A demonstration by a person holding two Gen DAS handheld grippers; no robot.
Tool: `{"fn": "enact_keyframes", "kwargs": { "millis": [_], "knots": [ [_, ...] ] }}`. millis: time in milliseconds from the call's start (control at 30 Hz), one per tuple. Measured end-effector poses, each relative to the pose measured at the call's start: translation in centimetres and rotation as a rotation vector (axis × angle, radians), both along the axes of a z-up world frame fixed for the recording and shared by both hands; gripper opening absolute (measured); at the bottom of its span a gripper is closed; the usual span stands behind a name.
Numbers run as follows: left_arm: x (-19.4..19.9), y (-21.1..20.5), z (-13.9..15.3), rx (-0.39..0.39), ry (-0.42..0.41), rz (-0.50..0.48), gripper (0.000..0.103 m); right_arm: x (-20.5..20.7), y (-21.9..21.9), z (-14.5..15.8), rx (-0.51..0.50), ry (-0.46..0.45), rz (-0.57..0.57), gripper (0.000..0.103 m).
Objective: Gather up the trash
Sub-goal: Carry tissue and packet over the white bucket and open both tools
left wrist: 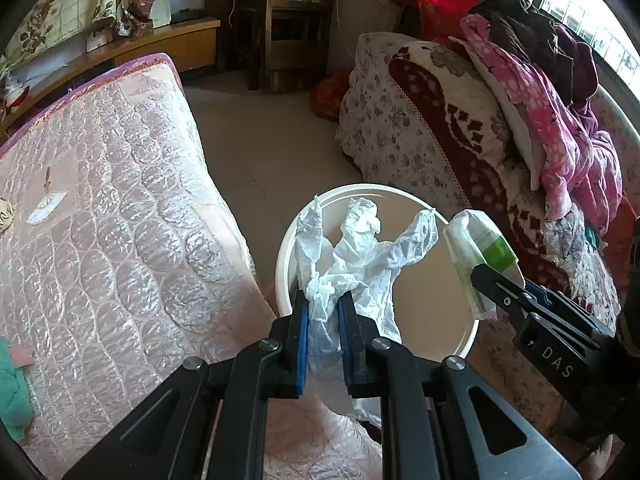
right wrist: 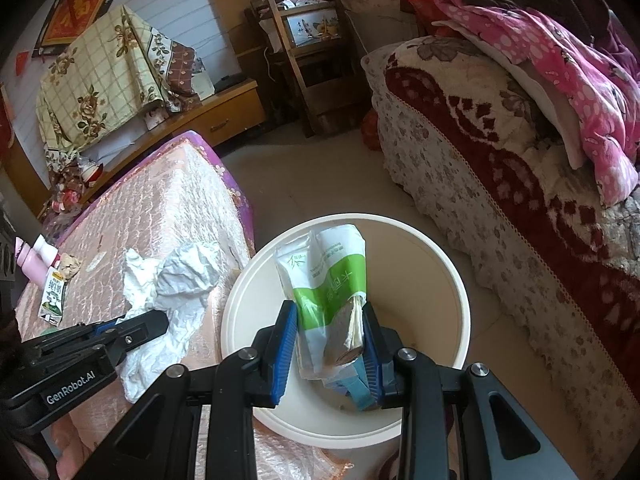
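right claw (right wrist: 330,322) | grips tissue pack (right wrist: 332,280) | above bin (right wrist: 440,248)

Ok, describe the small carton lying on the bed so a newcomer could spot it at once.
Start at the pink quilted bed left of the white bin. Near its far left edge, beside a pink and white bottle, lies the small carton. It is the only boxy item there, white with green print.

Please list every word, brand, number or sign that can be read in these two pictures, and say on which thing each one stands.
"DAS": on the body of the right gripper, seen from the left wrist view.
"GenRobot.AI": on the body of the left gripper, seen from the right wrist view.
Green and white packet held in the right jaws: printed characters, too small and turned to read.
Small carton on the bed: print too small to read.
Framed red wall hanging: a gold character, blurred.
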State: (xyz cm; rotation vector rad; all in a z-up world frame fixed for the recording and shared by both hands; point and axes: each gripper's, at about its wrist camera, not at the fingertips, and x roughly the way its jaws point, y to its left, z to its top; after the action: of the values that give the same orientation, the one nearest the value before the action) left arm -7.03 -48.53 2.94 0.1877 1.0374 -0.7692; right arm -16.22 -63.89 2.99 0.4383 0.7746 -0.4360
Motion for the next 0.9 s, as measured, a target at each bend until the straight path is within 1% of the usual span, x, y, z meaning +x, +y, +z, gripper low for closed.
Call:
{"fn": "enact_keyframes", "kwargs": {
  "millis": [467, 667, 700, 733, 767, 800, 867, 900],
  "knots": [
    [0.3, -0.7, -0.7, 0.004, 0.022, -0.012, 0.015, 0.2, -0.7, -0.6, 0.019, 0.000, -0.024, 0.035],
    [0.2, -0.9, -0.7, 0.002, 0.006, -0.009, 0.015, 0.3, -0.8, -1.0, 0.019, 0.009, -0.033, 0.036],
    [0.2, -1.0, -0.7, 0.005, 0.006, -0.008, 0.016, 0.4, -0.7, -1.0, 0.015, 0.016, -0.038, 0.041],
    [0.2, -0.8, -0.7, 0.005, 0.007, -0.007, 0.017, 0.4, -0.8, -1.1, 0.015, 0.021, -0.042, 0.058],
    [0.2, -0.8, -0.7, 0.005, 0.010, -0.006, 0.017, 0.4, -0.9, -1.2, 0.020, 0.022, -0.048, 0.065],
    [0.2, -0.7, -0.8, 0.006, 0.014, -0.004, 0.020, 0.3, -1.0, -1.2, 0.024, 0.015, -0.052, 0.068],
    [0.3, -0.6, -0.8, 0.004, 0.020, -0.002, 0.025, 0.0, -1.1, -0.9, 0.029, -0.005, -0.057, 0.068],
    [0.3, -0.5, -0.8, 0.004, 0.021, -0.001, 0.031, 0.0, -1.1, -0.8, 0.024, -0.009, -0.060, 0.068]
  ]
}}
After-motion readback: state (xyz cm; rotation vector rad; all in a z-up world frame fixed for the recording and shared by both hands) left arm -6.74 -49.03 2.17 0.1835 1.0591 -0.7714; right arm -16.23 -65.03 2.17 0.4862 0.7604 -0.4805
